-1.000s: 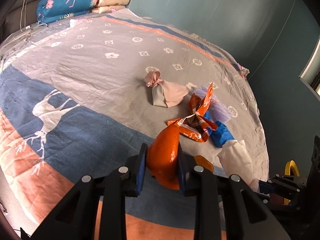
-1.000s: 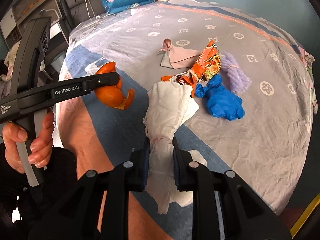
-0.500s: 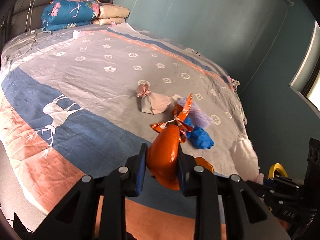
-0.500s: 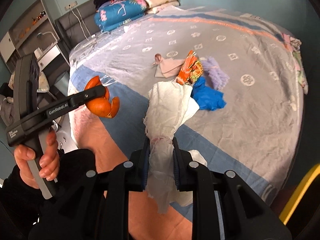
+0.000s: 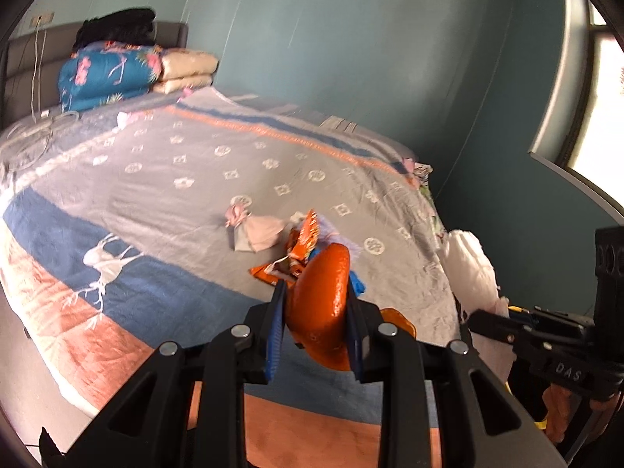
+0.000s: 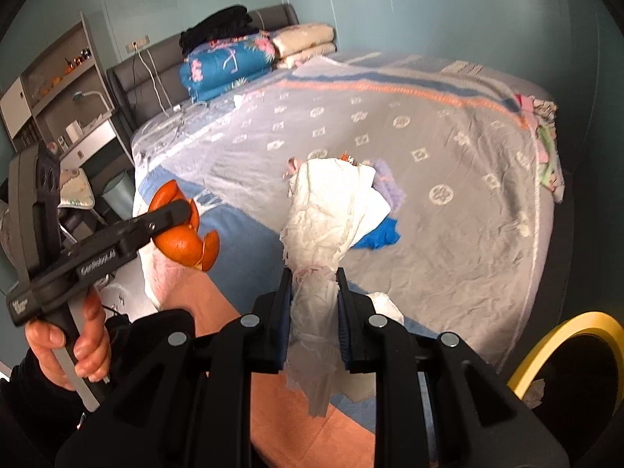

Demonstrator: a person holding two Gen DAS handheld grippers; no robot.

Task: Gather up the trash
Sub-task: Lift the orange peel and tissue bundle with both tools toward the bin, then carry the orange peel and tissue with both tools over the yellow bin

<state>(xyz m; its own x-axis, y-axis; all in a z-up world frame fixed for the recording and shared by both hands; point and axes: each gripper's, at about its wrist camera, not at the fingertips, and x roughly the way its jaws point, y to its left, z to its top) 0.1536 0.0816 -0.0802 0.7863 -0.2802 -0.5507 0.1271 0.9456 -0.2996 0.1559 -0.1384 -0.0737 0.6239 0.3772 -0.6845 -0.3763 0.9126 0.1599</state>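
Left gripper (image 5: 315, 314) clamped on one orange peel (image 5: 321, 304): glossy, curled, a loose flap hanging off its right side, held above the near edge of the bed (image 5: 163, 179). Right gripper (image 6: 314, 306) clenched on one wad of white tissue (image 6: 331, 210): crumpled, twisted thin between the pads, fanning out above, ragged tail hanging below. Left on the bedspread, clustered mid-bed: one pale pink cloth pouch (image 5: 255, 230), one orange snack wrapper (image 5: 300, 249), one blue glove (image 6: 378, 236), one lilac fluffy piece (image 6: 386, 185). Pouch sits just left of the wrapper; glove and lilac piece partly hidden. One yellow-rimmed bin (image 6: 561, 347) at lower right, off the bed. One folded blue quilt (image 5: 105, 74) at the headboard.
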